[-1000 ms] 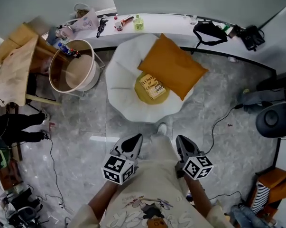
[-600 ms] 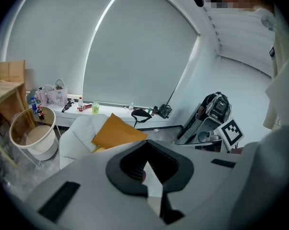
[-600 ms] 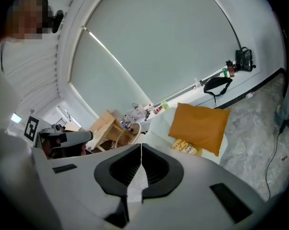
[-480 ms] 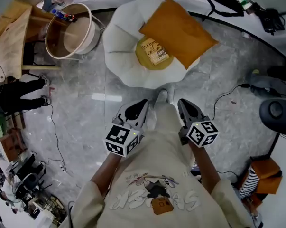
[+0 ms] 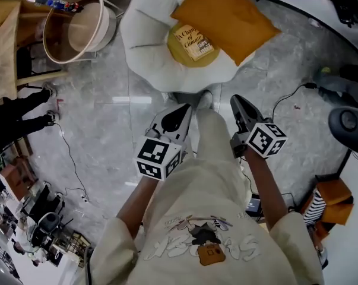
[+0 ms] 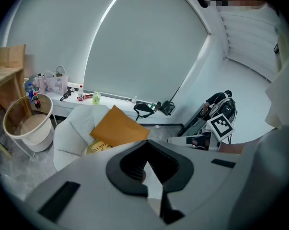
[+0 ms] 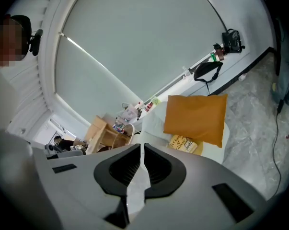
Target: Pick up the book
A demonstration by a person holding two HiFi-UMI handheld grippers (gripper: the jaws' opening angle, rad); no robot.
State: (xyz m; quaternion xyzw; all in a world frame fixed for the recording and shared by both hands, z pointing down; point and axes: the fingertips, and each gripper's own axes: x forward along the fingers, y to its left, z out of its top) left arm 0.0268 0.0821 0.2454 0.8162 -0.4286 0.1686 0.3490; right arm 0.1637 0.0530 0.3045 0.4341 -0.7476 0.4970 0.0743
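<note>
Legible on the book [image 5: 195,39]: "A Change of Climate", dark print on a pale cover. Lying flat and face up on a round yellow cushion [image 5: 177,52] in the seat of a white chair [image 5: 144,40], at the lower edge of an orange pillow [image 5: 226,13] propped against the backrest. Held side by side ahead of the person's shirt [image 5: 208,236], well short of the chair: left gripper [image 5: 186,108] and right gripper [image 5: 235,99], each with jaws pressed together on nothing, each pointing toward the book. Black-and-white square markers on the cubes [image 5: 158,158], no words. Lettering and a cartoon printed across the shirt, too distorted to read. Left of the chair, a round pale tub [image 5: 72,16] on a thin-legged stand, only its bare inner wall in sight, with small bottles [image 5: 63,6] just beside its rim on a wooden table [image 5: 12,46]. On the white ledge [image 6: 115,98] behind the chair, in the left gripper view: a clear bag [image 6: 55,83], a green bottle [image 6: 96,97] and a black pouch [image 6: 143,108], labels too small to make out.
</note>
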